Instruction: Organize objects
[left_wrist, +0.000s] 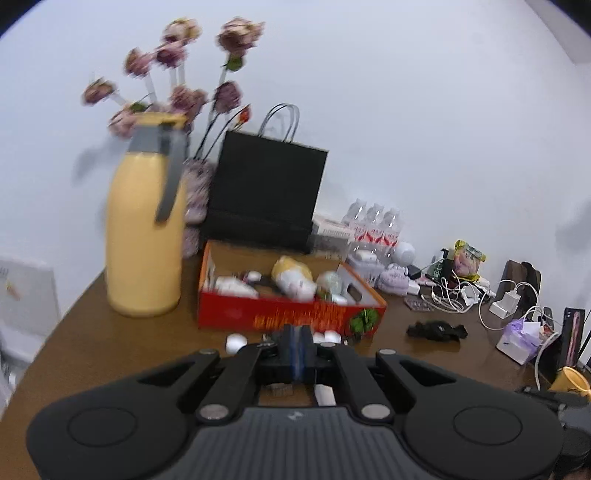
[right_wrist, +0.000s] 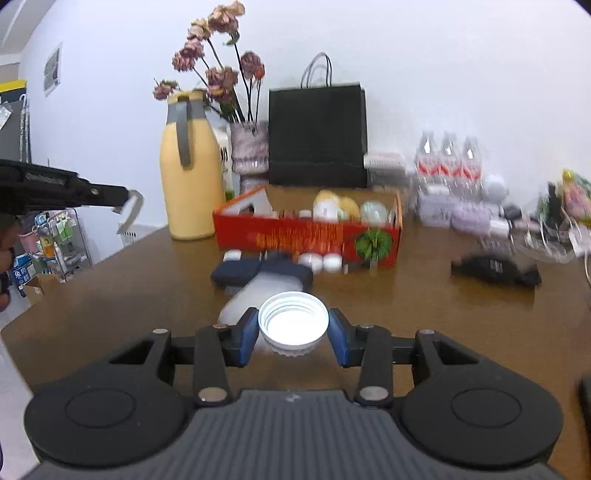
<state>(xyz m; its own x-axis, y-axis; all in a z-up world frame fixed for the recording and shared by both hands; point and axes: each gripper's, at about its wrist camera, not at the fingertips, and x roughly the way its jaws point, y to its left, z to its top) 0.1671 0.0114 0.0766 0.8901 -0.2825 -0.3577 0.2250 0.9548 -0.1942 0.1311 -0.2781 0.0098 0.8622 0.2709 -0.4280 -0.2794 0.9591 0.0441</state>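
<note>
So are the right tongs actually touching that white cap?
Touching. The right wrist view shows the blue pads pressed against both sides of the white cap, with no gap visible.

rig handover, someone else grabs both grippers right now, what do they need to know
Left gripper: fingers shut, nothing visibly held.
Right gripper: fingers closed on a white cap, open side up, held above the table.
Things: red box mid-table already holds several small items. Small white caps lie on the table along its front side, beside a dark cloth.
Done: one cap picked up.
Left: probably drop this cap in the box, then gather the loose ones.
</note>
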